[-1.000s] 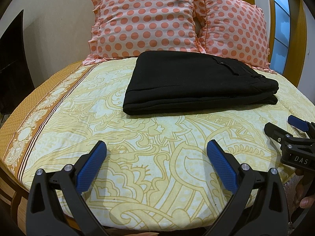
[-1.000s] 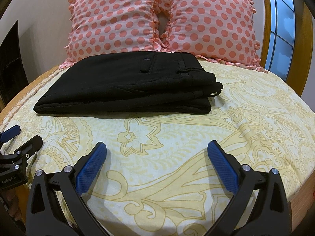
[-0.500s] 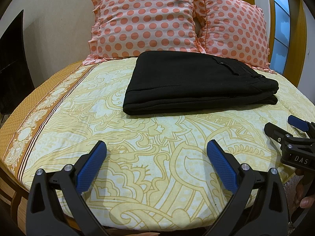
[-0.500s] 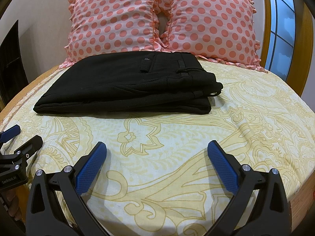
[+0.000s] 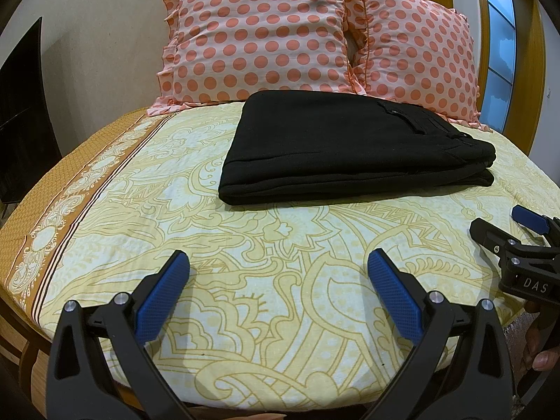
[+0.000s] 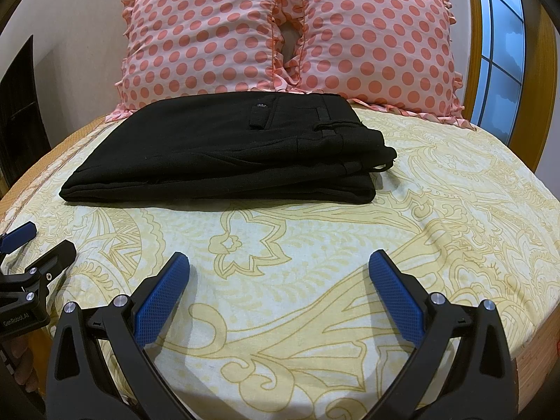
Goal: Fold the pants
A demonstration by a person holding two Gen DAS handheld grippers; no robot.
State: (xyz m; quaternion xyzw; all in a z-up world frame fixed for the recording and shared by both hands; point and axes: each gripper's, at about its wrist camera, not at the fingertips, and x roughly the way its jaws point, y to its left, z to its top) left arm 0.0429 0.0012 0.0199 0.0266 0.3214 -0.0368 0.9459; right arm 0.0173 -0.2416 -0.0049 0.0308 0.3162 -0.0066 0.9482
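Right wrist view shows the pants [image 6: 224, 150] folded into a flat black stack on the bed [image 6: 315, 245], just before two dotted pillows [image 6: 287, 35]; nothing has shifted over the last second, so the folding looks done; the right gripper [image 6: 278, 273] and left gripper [image 5: 278, 273] both hover back, fingers wide apart, empty; only this view shows the button and belt loops; the left wrist view shows the sheet's brown border [image 5: 70, 210]
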